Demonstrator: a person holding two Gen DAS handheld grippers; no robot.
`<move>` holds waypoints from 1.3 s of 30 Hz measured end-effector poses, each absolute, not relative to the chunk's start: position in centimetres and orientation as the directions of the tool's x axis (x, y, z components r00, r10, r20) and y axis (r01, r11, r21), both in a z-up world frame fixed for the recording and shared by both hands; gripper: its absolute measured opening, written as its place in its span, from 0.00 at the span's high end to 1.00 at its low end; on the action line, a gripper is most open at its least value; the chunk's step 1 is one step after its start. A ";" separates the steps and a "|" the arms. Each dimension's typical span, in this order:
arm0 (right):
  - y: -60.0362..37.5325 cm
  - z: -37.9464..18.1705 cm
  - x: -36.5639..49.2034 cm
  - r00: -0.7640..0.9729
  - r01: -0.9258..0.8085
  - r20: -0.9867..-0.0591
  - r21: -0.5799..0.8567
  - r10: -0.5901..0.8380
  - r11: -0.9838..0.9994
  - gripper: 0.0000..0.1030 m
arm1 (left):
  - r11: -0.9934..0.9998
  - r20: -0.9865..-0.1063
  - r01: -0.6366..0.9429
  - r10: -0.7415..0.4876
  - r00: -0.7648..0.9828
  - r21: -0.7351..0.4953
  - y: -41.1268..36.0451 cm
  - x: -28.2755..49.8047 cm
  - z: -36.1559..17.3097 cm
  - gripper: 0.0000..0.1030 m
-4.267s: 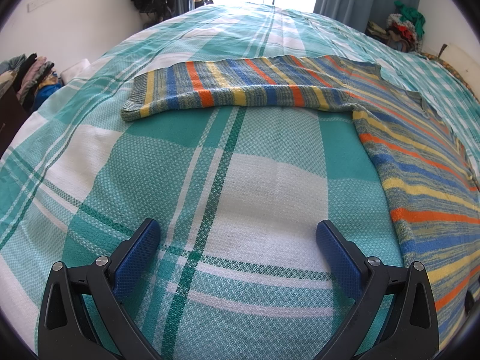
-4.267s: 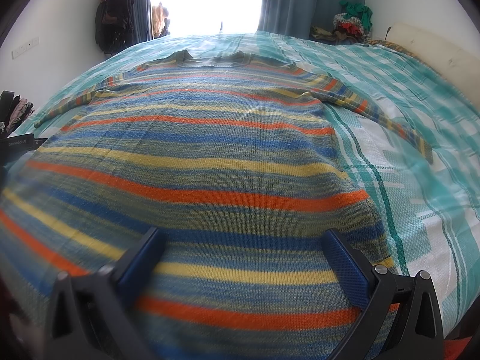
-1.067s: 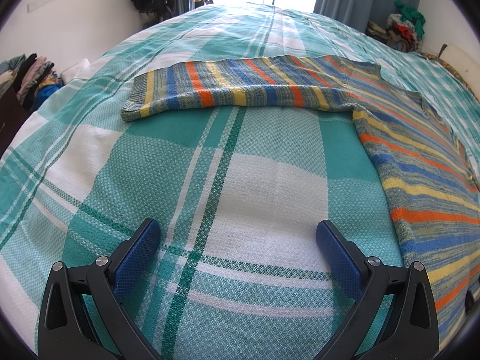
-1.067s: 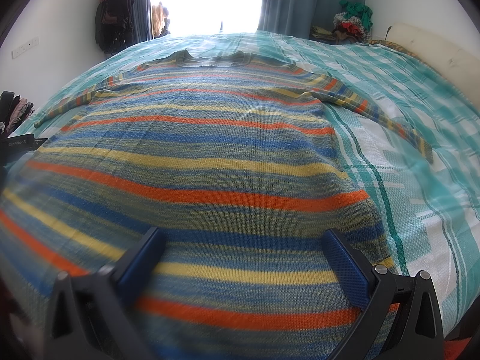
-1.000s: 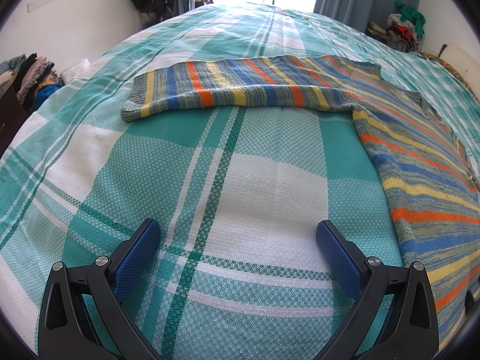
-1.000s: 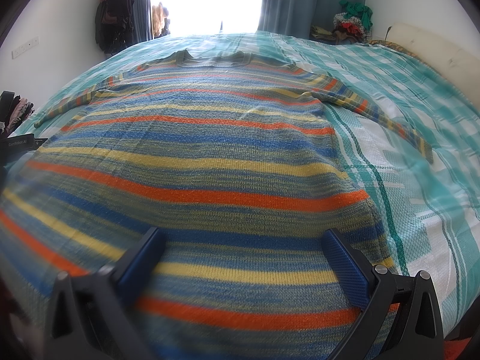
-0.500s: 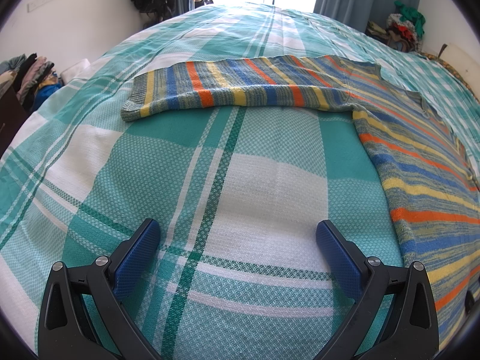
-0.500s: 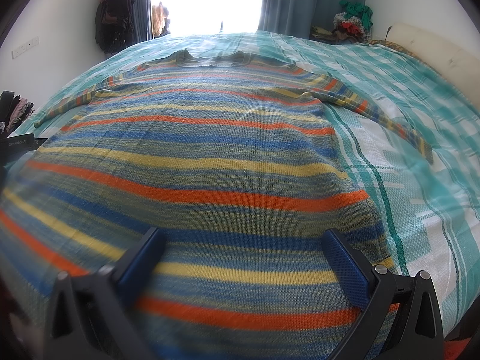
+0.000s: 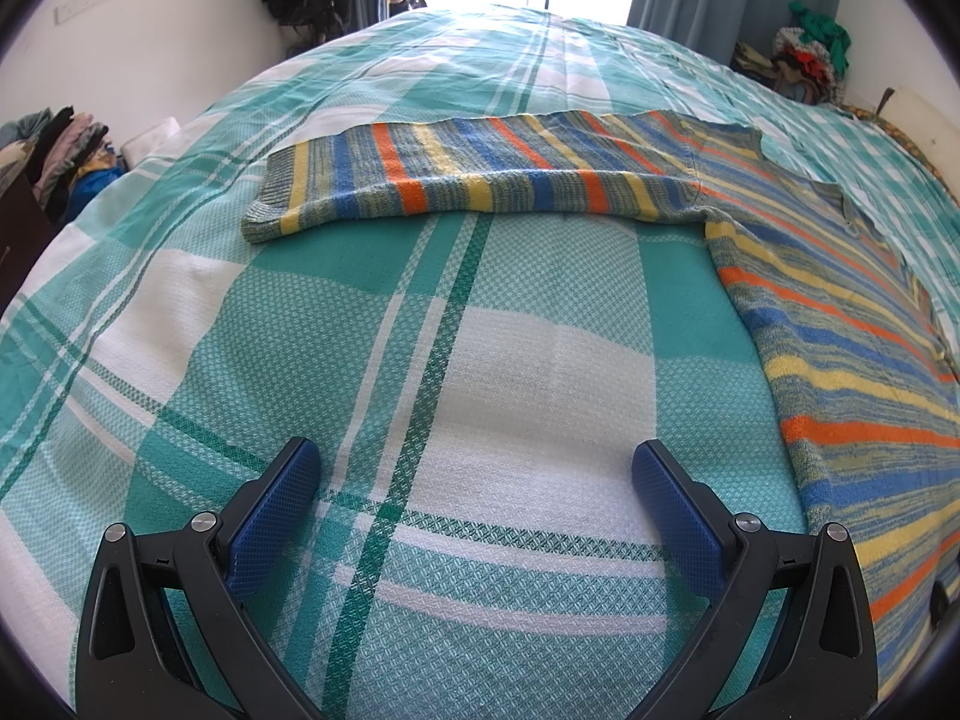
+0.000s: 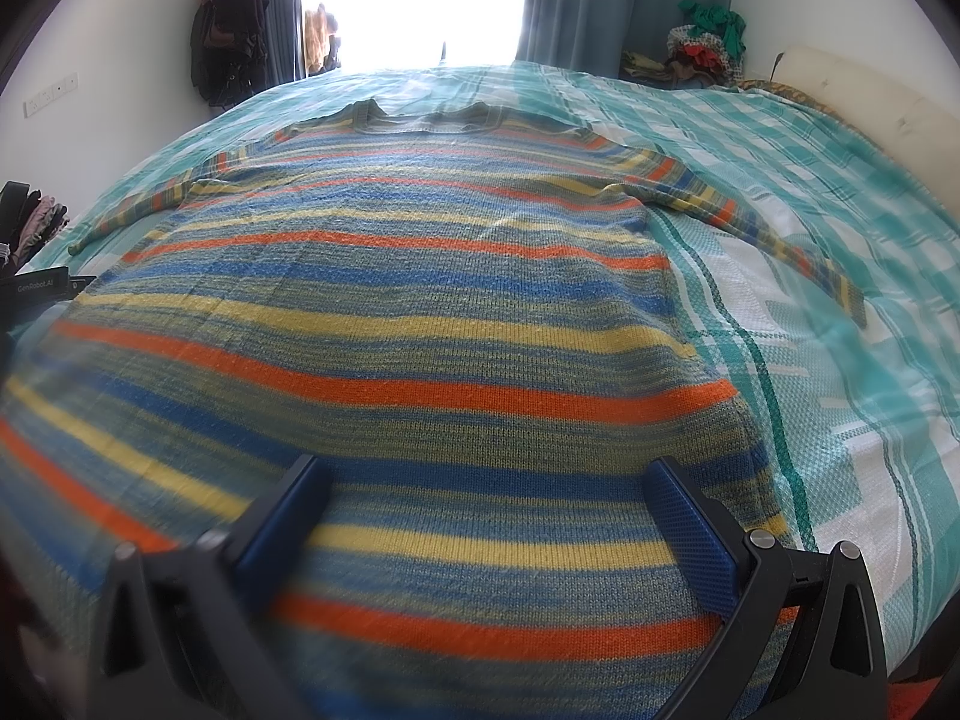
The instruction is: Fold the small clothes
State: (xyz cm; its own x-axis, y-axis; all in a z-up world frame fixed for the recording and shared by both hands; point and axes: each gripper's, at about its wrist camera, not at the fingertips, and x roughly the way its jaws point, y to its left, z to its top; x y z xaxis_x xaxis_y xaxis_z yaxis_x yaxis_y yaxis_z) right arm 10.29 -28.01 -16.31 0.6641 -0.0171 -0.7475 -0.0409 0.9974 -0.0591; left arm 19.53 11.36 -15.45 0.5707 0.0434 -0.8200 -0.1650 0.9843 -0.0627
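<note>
Left wrist view has the left tongs (image 9: 477, 483) spread wide with nothing between the blue pads, just hovering over a bare patch of the bed (image 9: 312, 360) and its teal-and-white plaid cover. From there you can see one sleeve (image 9: 480, 177) of the striped sweater (image 9: 840, 336) stretched flat across the bed ahead of the tongs, cuff pointing toward the bed's left edge, with the body of the sweater running down the bed's right side.

Right wrist view: the right tongs (image 10: 486, 492) are also wide open and gripping nothing, sitting right over the hem end of the striped sweater (image 10: 390, 312). Can't tell if the tips actually touch the knit. The sweater lies flat, not folded at all, collar toward the far edge of the bed (image 10: 840, 360) by the window, both sleeves spread out to the sides. The near-left part of that view is pretty blurry.

A clothes pile (image 10: 708, 42) sits in the far right corner of the room.
</note>
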 end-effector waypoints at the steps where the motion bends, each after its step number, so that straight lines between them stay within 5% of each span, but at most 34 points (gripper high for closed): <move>1: -28.0 -16.3 10.3 0.664 -0.041 -0.747 -0.060 -0.017 0.997 0.00 | 0.984 -0.820 -0.165 0.043 0.571 -0.063 11.4 19.5 -15.5 0.00; 39: -28.3 -15.7 10.2 0.619 -0.034 -0.785 -0.037 -0.008 0.999 0.00 | 0.985 -0.820 -0.166 0.050 0.571 -0.056 11.3 19.6 -15.5 0.00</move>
